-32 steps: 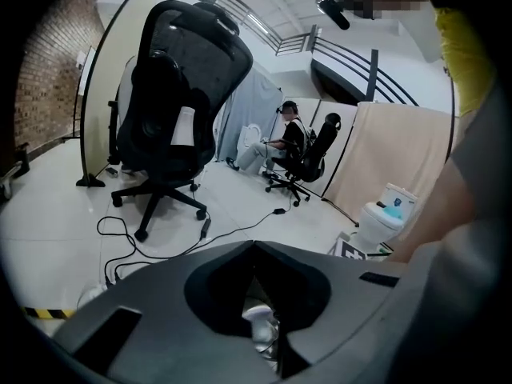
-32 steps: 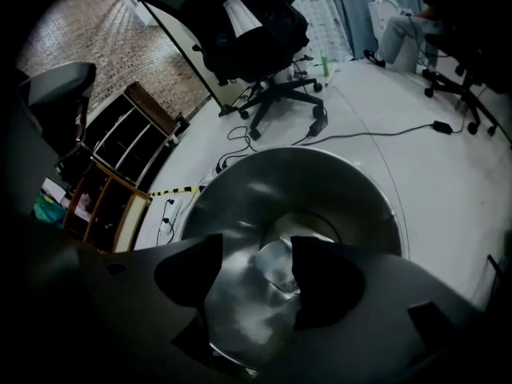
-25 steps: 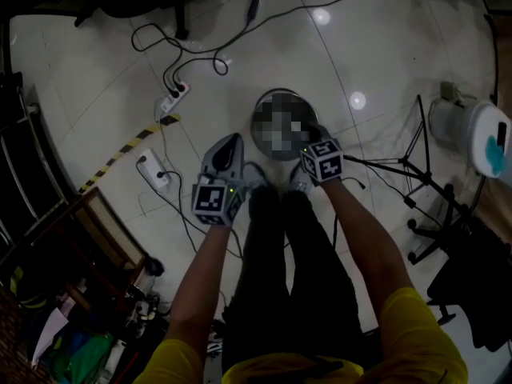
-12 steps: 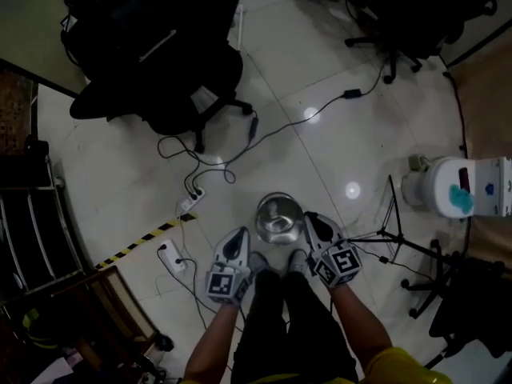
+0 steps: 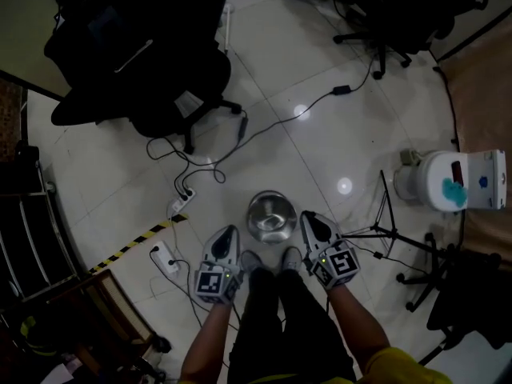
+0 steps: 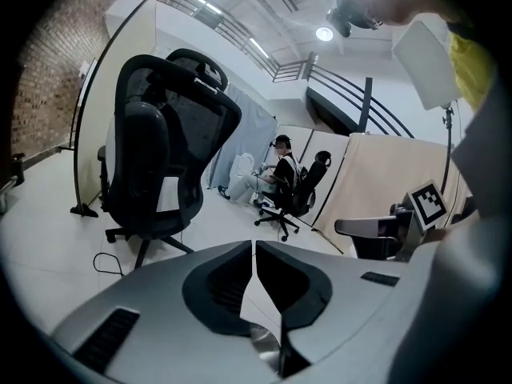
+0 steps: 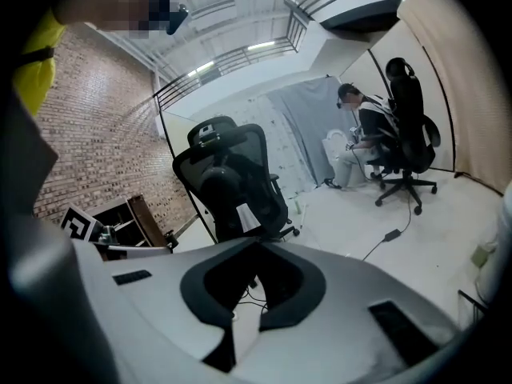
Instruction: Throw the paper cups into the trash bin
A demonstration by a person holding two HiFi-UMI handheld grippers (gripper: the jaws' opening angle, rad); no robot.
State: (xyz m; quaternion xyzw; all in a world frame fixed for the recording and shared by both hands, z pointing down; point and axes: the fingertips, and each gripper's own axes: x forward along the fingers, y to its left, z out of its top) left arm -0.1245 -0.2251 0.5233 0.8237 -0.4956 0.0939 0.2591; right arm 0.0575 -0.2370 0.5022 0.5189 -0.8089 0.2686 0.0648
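Observation:
The round metal trash bin (image 5: 270,217) stands on the tiled floor just ahead of the person's feet. My left gripper (image 5: 227,232) hangs to the bin's left and my right gripper (image 5: 309,218) to its right, both beside the rim and pointing forward. In the left gripper view the left gripper (image 6: 254,247) has its jaws together with nothing between them. The right gripper (image 7: 256,246) is likewise shut and empty in its own view. No paper cup shows in any view, and the inside of the bin is too small to make out.
A black office chair (image 5: 152,62) stands ahead on the left. Cables and power strips (image 5: 178,208) lie on the floor left of the bin, near yellow-black tape (image 5: 132,246). A tripod stand (image 5: 392,234) and a white appliance (image 5: 456,182) stand at the right. A seated person (image 6: 282,170) is far off.
The head view has pulled up and back, so the bin and grippers look smaller. Both grippers have come away from over the bin's rim to its sides.

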